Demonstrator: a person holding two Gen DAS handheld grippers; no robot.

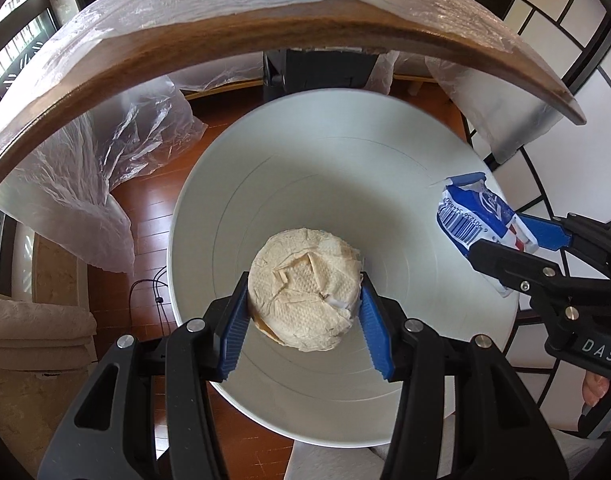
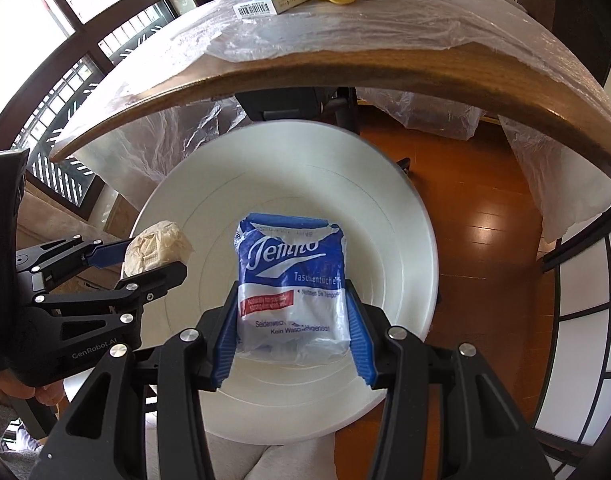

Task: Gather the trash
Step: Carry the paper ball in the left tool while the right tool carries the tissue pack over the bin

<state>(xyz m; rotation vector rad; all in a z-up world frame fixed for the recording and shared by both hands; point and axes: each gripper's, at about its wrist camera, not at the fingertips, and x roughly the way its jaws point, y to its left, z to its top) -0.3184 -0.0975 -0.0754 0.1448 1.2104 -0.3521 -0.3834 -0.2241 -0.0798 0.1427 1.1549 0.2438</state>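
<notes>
Left wrist view: left gripper (image 1: 303, 312) pinches a crumpled paper towel wad (image 1: 305, 288) between its blue pads, held over the open mouth of the white trash bin (image 1: 265, 184). Right gripper (image 1: 501, 240) enters from the right, clamped on a blue tissue packet (image 1: 471, 212) above the bin rim. Wooden table edge (image 1: 225, 44) arcs above.

Right wrist view: right gripper (image 2: 291, 328) clamps the tissue packet (image 2: 291, 276) over the bin (image 2: 385, 220). Left gripper (image 2: 145, 258) at left holds the wad (image 2: 157, 246) by the rim.
</notes>
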